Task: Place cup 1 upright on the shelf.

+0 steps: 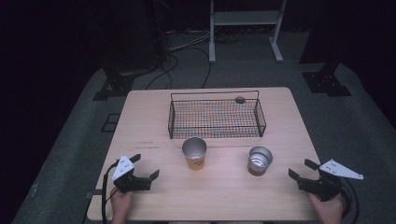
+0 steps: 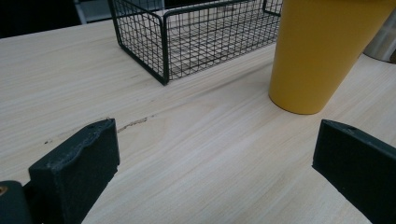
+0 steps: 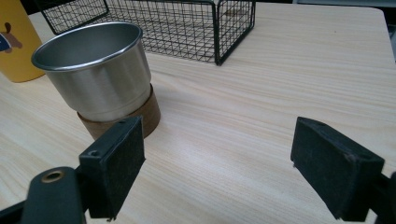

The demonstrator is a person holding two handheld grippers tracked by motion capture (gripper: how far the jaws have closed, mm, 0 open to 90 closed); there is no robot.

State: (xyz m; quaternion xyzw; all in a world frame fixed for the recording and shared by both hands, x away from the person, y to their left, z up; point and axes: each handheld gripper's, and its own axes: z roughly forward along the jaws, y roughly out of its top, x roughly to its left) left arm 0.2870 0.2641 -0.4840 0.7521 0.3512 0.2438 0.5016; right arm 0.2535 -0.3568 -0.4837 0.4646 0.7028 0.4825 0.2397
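Observation:
A yellow cup (image 1: 194, 153) with a metal-coloured inside stands upright near the table's middle; its yellow wall (image 2: 317, 51) rises ahead and to the right of my left jaws. A steel cup (image 1: 259, 161) with a brown base stands to its right, close ahead of my right jaws (image 3: 98, 74). Behind both sits an empty black wire basket (image 1: 215, 117). My left gripper (image 1: 145, 166) rests open near the front left of the table, held by a hand. My right gripper (image 1: 301, 169) is open at the front right, nothing between its jaws.
The light wooden table (image 1: 149, 121) stands on grey floor. A small dark round object (image 1: 240, 100) lies by the basket's far rim. Cables and a white frame's legs (image 1: 212, 42) sit on the floor beyond the table. Bare wood lies between grippers and cups.

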